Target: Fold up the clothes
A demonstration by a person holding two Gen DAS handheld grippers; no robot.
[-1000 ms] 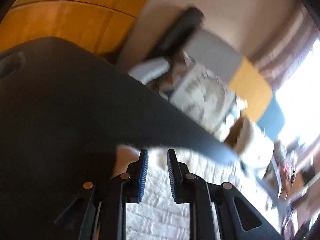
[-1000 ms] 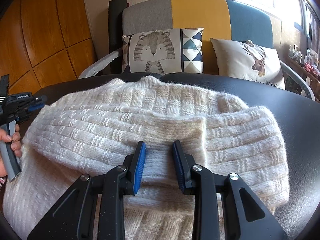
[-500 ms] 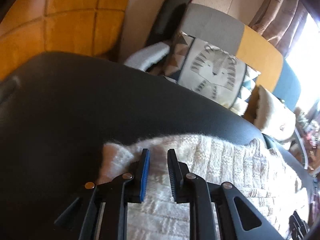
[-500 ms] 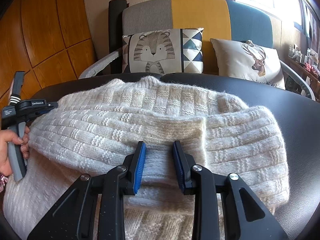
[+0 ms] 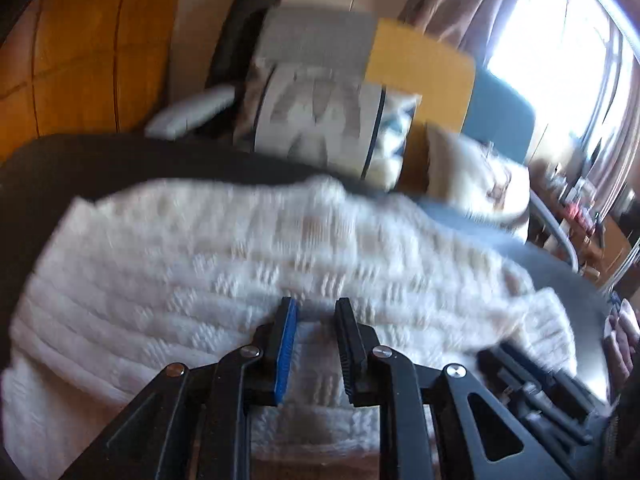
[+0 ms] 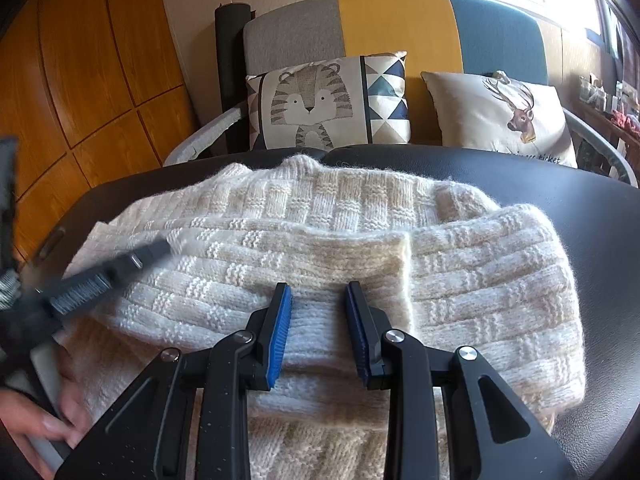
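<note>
Nearest the viewer, the right gripper (image 6: pixel 318 328) hangs over the near middle of a cream knitted sweater (image 6: pixel 360 248), its blue-padded jaws parted with only knit showing through the gap — nothing is pinched between them. The left gripper (image 5: pixel 316 340) points down at the sweater's near edge as well; its jaws stand slightly apart and empty, though that view is blurred. From the right wrist view, this left gripper shows as a dark streak over the sweater's left side, with a hand (image 6: pixel 36 424) on its handle at the sweater's near left corner.

The sweater lies on a round black table (image 6: pixel 580 200) and covers most of the near half. It is thick, with a basket-weave rib pattern, and partly folded — a sleeve or side panel is turned in across the body, making a raised edge just beyond the right gripper.

Beyond the sweater, past the table's far rim, stands a grey, yellow and blue sofa (image 6: pixel 400 20) with a tiger cushion (image 6: pixel 312 104) and a deer cushion (image 6: pixel 504 116).
</note>
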